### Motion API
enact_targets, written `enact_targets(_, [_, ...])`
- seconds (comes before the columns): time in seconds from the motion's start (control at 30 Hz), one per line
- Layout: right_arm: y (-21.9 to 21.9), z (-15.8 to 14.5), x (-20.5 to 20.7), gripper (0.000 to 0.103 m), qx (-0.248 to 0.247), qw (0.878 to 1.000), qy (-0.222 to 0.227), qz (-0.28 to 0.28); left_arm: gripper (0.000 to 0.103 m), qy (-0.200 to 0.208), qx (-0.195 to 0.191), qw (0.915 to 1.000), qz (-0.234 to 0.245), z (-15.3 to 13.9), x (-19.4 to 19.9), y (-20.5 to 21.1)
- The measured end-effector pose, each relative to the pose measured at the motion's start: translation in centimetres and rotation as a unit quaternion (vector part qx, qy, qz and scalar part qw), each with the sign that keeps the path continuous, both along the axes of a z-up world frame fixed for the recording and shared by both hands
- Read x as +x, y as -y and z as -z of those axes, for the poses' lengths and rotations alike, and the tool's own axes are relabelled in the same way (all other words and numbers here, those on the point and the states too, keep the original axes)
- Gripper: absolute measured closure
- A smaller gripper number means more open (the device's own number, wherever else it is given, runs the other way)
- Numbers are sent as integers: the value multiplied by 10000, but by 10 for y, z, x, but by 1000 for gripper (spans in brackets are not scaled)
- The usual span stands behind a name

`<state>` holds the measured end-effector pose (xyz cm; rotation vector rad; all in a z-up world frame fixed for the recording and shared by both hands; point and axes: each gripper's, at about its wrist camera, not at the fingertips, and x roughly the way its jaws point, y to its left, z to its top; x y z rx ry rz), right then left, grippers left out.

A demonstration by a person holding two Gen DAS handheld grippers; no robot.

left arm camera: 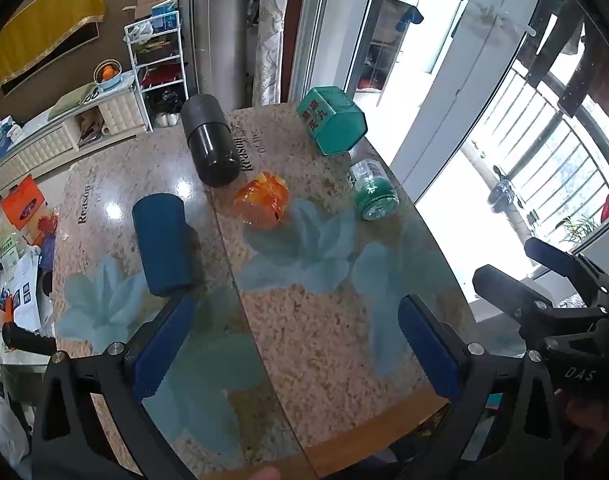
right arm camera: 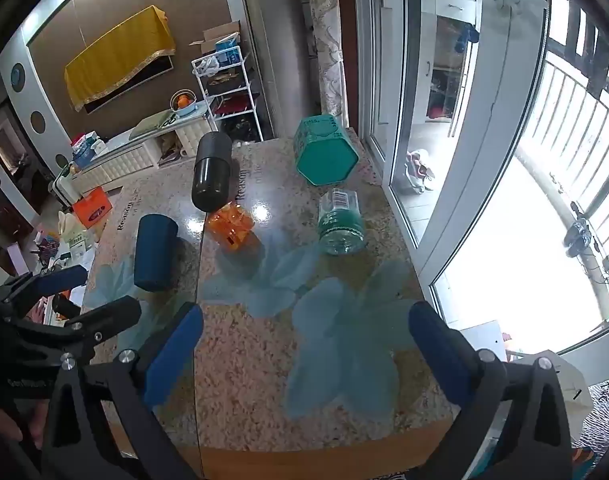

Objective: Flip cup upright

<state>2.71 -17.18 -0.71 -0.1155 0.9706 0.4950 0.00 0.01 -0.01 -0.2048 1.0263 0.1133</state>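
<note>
Several cups lie on their sides on the glass-topped table (left arm camera: 324, 340): a dark blue cup (left arm camera: 162, 244), a black cup (left arm camera: 210, 140), an orange see-through cup (left arm camera: 260, 200), a clear green-tinted cup (left arm camera: 374, 190) and a teal hexagonal tin (left arm camera: 332, 120). They also show in the right wrist view: blue (right arm camera: 154, 252), black (right arm camera: 210, 174), orange (right arm camera: 230, 226), clear green (right arm camera: 340, 224), teal (right arm camera: 324, 156). My left gripper (left arm camera: 296, 344) is open and empty above the near table, its left finger just short of the blue cup. My right gripper (right arm camera: 304, 352) is open and empty, to the right.
The table's near wooden edge (right arm camera: 324, 456) is below the grippers. A glass sliding door (right arm camera: 444, 160) and balcony lie to the right. A white shelf rack (left arm camera: 156, 64) and low cabinet (left arm camera: 64, 132) stand beyond the table's far left.
</note>
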Motion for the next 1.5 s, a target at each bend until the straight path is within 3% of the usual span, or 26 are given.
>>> enact_targets(0.2, [1, 2, -2, 0, 165, 9998, -39, -36, 0, -24, -39, 10000, -25, -1, -1, -1])
enact_targets(1.5, [-9, 3, -3, 0, 68, 9999, -125, 31, 0, -35, -131, 9999, 84, 1, -3, -11])
